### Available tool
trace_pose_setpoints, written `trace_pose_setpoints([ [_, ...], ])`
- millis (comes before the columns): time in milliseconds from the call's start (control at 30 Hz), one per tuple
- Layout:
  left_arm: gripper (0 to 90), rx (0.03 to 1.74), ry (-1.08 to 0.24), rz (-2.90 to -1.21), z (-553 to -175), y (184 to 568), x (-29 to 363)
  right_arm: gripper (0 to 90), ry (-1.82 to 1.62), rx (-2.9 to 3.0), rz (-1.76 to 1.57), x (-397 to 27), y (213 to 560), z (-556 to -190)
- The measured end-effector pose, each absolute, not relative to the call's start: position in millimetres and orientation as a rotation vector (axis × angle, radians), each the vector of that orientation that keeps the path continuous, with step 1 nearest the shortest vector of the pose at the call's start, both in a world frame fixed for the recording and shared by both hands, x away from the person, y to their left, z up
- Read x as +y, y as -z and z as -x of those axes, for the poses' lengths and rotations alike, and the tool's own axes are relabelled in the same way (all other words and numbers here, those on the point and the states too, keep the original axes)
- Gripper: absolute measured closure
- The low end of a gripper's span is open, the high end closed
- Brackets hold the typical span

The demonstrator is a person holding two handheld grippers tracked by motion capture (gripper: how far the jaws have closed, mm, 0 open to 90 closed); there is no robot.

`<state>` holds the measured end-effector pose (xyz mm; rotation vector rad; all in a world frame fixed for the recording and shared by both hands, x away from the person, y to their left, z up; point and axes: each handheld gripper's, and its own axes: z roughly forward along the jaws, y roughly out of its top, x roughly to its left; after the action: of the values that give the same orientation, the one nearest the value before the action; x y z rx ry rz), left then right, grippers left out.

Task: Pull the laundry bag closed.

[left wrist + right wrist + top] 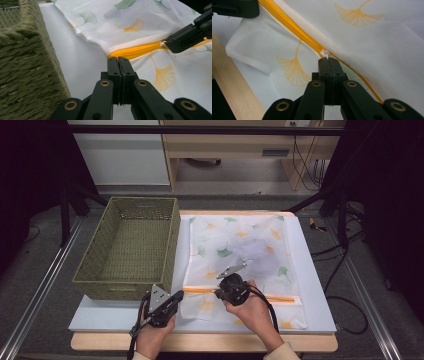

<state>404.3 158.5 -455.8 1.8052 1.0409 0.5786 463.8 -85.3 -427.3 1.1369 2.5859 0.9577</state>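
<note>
A white mesh bag (245, 265) printed with ginkgo leaves lies flat on the worktop (320, 310), just right of an empty woven basket (131, 247). An orange zipper (280, 298) runs across the bag's near end. The left gripper (119, 59) has its jaws together, clamped on the bag's edge at the zipper's left end. The right gripper (328, 60) is pinched shut on the small white zipper pull (325, 53), a little way along the track.

To do this step well, I'd say the left gripper should hold its corner firm and taut while the right draws the pull straight along the track, low and level. Pulling upward or sideways would likely bunch the thin mesh or slip the tiny tab out of the jaws.
</note>
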Motion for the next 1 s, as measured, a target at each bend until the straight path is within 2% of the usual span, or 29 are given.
trace_pose_setpoints([
  [667,89.3,1.042,-0.583,-1.808,-404.9,455.9,159.2,90.0,-0.970,2.535,-1.231,-131.5,432.6,-461.8],
  [1000,89.3,1.040,-0.584,-1.808,-404.5,455.7,158.8,90.0,-0.989,2.525,-1.249,-138.2,433.8,-459.5],
])
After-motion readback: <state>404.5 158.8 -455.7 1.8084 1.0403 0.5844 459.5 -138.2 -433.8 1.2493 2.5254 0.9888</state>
